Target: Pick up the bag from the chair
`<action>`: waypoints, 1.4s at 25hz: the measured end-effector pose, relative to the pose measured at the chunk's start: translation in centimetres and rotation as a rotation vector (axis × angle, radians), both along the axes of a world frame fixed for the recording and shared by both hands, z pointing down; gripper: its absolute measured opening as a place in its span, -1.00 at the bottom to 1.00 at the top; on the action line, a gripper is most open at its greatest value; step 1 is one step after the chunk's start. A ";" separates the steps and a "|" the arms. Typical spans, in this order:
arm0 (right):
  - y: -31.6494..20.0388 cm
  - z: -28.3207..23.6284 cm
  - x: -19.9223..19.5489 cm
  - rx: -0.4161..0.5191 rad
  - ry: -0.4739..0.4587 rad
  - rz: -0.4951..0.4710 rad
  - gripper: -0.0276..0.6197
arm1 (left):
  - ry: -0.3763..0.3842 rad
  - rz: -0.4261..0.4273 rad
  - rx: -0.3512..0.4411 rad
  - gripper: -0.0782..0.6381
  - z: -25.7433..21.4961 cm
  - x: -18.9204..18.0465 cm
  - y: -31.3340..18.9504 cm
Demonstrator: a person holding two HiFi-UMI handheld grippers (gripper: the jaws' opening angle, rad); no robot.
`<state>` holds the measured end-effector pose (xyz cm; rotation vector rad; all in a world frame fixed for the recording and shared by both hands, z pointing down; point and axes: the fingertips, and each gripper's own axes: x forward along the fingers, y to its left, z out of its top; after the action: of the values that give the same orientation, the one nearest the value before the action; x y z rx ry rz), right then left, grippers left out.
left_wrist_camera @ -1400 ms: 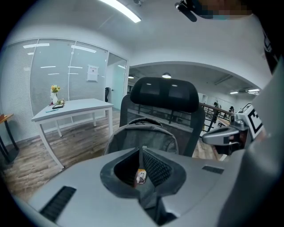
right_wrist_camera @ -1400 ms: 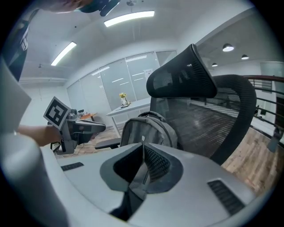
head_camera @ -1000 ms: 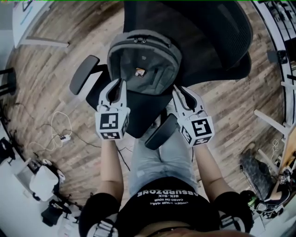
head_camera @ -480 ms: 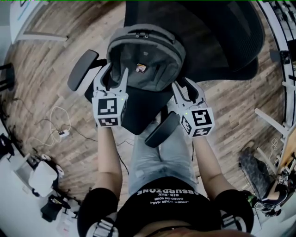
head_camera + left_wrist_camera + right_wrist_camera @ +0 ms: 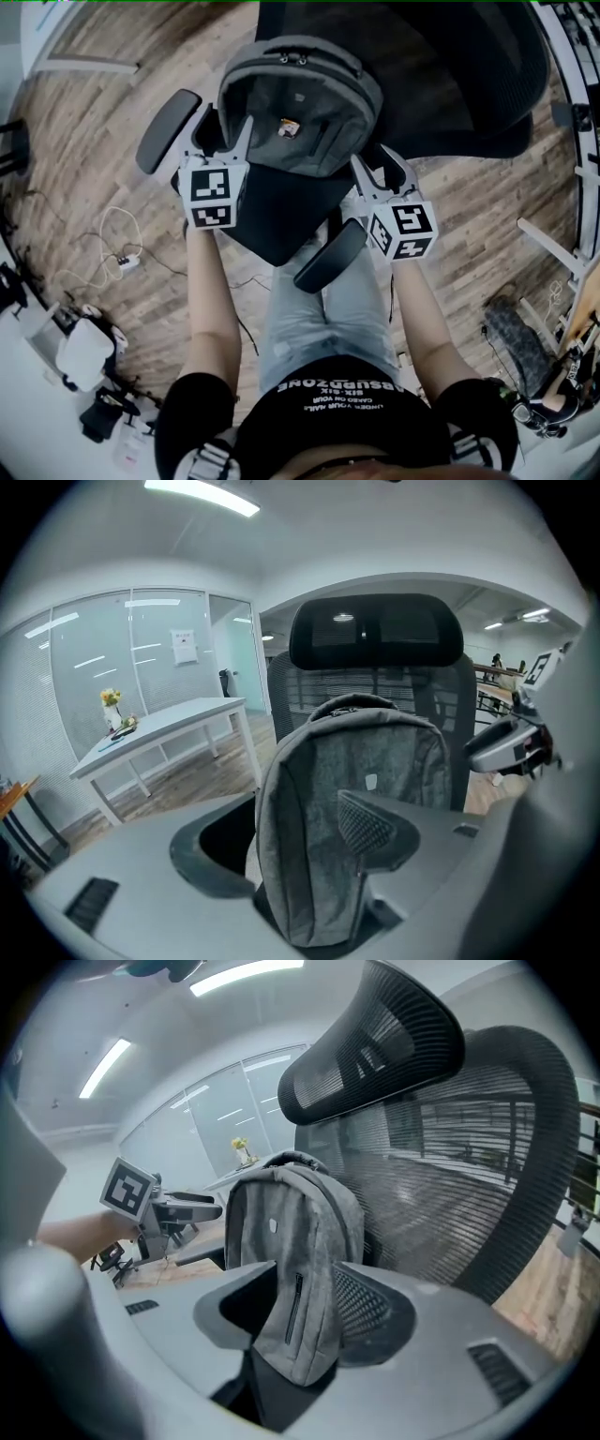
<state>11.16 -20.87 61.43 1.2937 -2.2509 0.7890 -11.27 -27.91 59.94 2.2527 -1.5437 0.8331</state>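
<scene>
**A:** Wood-plank floor (image 5: 94, 141), a glass wall (image 5: 141, 658) behind. How did the jaws stand?

**B:** Apart on both. The left gripper (image 5: 291, 855) and the right gripper (image 5: 291, 1326) had just been opening. Each framed a lower side of the grey fabric backpack (image 5: 300, 103), with the pads not pressing it.

**A:** And the backpack?

**B:** Upright on the black mesh office chair (image 5: 450, 84), against its backrest. I judged this the reach-in before the grip. Next, both jaws needed to push further around the fabric and then close together.
</scene>
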 end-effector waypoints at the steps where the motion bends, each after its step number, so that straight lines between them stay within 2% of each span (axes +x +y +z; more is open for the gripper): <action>1: -0.1 0.2 0.0 0.000 0.001 -0.001 -0.35 | -0.006 0.004 -0.002 -0.04 0.2 -0.2 -0.2; 13: -0.4 1.9 0.6 -0.013 0.043 0.020 -0.36 | -0.046 0.067 -0.024 0.00 2.3 -0.6 -2.2; 21: -1.2 2.9 0.7 -0.019 0.051 0.035 -0.35 | -0.043 0.102 -0.110 0.00 4.9 -0.9 -2.5; 24: -1.7 3.5 0.5 -0.020 0.056 0.047 -0.35 | -0.031 0.084 -0.140 0.00 5.8 -1.1 -2.7; 28: -2.0 5.3 0.8 -0.047 0.102 0.069 -0.37 | -0.012 0.054 -0.135 -0.02 6.5 -1.2 -3.0; 29: -2.0 5.7 0.9 -0.042 0.124 0.077 -0.50 | -0.023 0.034 -0.111 -0.12 6.7 -1.3 -3.1; 30: -2.0 6.0 1.1 -0.034 0.139 0.088 -0.63 | -0.030 0.009 -0.085 -0.30 6.8 -1.4 -3.1; 35: -1.6 6.6 1.4 -0.027 0.127 0.113 -0.68 | 0.019 -0.091 -0.048 -0.41 6.7 -1.4 -1.8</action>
<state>12.52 -22.49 68.00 1.4268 -2.0769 0.7518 -12.66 -29.72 66.61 2.1339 -1.5872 0.8125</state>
